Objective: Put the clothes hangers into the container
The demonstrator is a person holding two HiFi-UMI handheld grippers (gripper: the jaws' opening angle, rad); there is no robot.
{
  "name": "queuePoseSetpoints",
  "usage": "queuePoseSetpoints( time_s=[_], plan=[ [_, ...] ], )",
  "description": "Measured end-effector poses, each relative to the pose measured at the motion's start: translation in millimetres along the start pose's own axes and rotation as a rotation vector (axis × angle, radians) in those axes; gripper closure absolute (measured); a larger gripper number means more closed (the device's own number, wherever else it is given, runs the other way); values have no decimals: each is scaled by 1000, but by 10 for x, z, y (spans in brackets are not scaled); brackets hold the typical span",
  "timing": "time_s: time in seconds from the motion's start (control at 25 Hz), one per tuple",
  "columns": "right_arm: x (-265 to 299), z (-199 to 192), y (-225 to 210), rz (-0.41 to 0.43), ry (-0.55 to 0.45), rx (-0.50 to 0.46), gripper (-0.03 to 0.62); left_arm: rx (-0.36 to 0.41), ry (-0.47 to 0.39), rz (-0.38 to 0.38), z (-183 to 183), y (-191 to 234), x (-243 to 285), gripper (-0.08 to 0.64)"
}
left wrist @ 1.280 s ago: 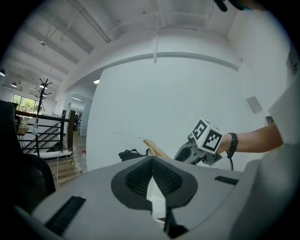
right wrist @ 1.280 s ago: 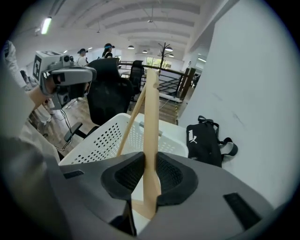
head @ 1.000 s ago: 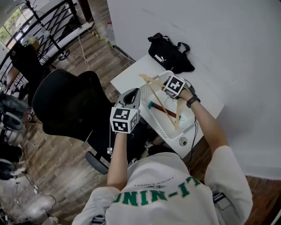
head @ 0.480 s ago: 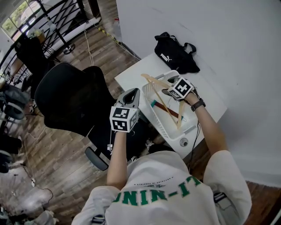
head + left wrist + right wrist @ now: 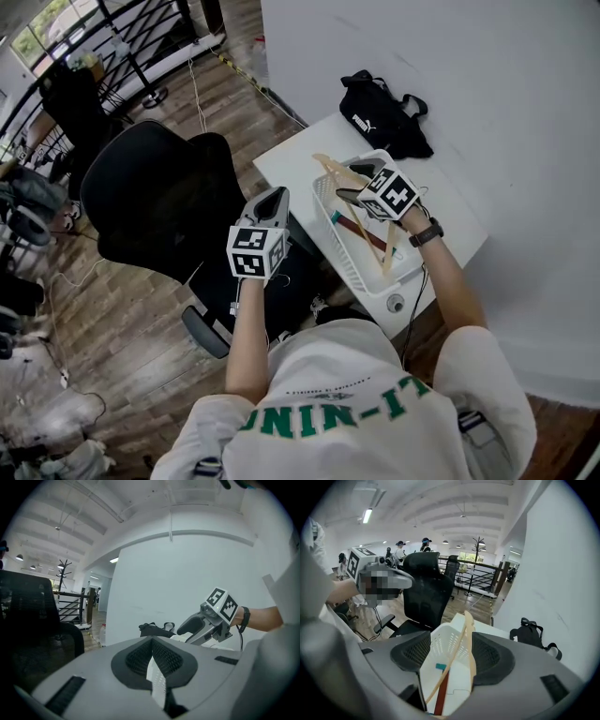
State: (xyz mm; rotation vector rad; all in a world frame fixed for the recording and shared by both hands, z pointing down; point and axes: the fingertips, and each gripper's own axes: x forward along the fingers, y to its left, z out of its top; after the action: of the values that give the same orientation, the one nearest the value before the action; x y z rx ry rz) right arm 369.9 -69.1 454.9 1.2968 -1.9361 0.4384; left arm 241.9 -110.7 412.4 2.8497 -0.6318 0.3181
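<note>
A white slatted basket (image 5: 339, 246) stands on the white table (image 5: 291, 159). A pale wooden hanger (image 5: 330, 171) lies in it, one arm leaning over the far rim, beside a red hanger (image 5: 361, 232). My right gripper (image 5: 349, 184) hovers over the basket, open. In the right gripper view the wooden hanger (image 5: 468, 620) passes between the jaws (image 5: 451, 637) close to the right pad, and the red hanger (image 5: 442, 691) and the basket (image 5: 445, 644) lie below. My left gripper (image 5: 273, 197) is held up left of the table, shut and empty (image 5: 152, 639).
A black waist bag (image 5: 384, 117) lies at the table's far end by the white wall. A black office chair (image 5: 159, 202) stands left of the table on the wood floor. A cable hangs at the table's near corner (image 5: 392, 302).
The right gripper's jaws have parted and let go of the wooden hanger, which now rests in the basket. The right gripper has drawn back slightly. The left gripper drifted a little left.
</note>
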Motion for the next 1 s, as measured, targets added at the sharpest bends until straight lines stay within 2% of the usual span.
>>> queuePoseSetpoints(
  time_s=[0.24,0.52,0.76,0.88,1.0],
  plan=[
    [227,574,548,116,-48,-95,304,-48,-8,116,-142,452,-437,546],
    [919,1003,1281,250,-48,-154,308,-114,3,248,-478,1012,-1081,546],
    [1665,947,1970,390,40,-142,294,-175,28,337,-908,1478,-1613,546],
    [2117,850,2226,422,86,-135,291,-207,60,377,-1184,1684,-1808,546],
    [2633,596,2459,453,155,-69,268,-246,98,410,-1535,1858,-1965,546]
  ],
)
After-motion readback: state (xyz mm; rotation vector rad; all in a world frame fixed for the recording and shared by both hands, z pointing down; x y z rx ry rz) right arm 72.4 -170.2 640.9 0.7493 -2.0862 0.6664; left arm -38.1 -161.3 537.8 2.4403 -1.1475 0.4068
